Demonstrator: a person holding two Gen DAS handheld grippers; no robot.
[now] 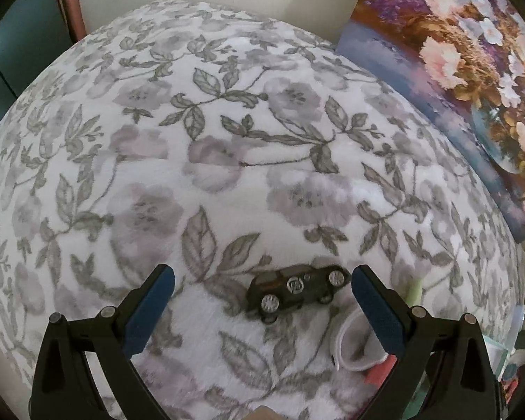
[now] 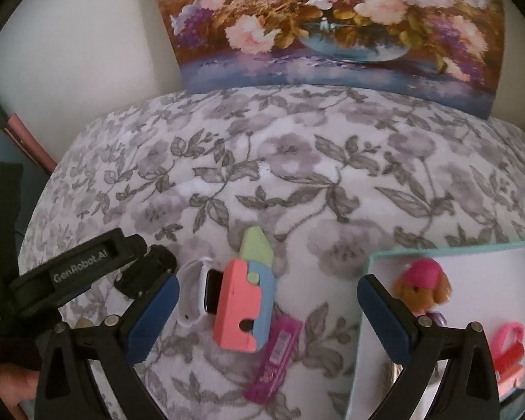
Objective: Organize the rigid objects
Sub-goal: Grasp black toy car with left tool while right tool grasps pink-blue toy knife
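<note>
A small dark toy car [image 1: 295, 288] lies tipped on its side on the flowered blanket [image 1: 227, 140], just ahead of and between the blue pads of my open left gripper [image 1: 262, 280]. In the right wrist view my right gripper [image 2: 267, 288] stands open over a pink, blue and green toy knife [image 2: 245, 297]. A white smartwatch [image 2: 201, 294] lies to its left and a magenta lead case [image 2: 274, 357] to its lower right. A mint-rimmed white tray [image 2: 455, 248] at the right holds a plush dog [image 2: 425, 285] and a pink toy [image 2: 507, 353].
A flower painting [image 2: 332, 28] leans against the white wall behind the bed. The left gripper's body [image 2: 77, 266] and a hand [image 2: 14, 385] show at the left of the right wrist view. The smartwatch [image 1: 353, 346] also lies by the left gripper's right finger.
</note>
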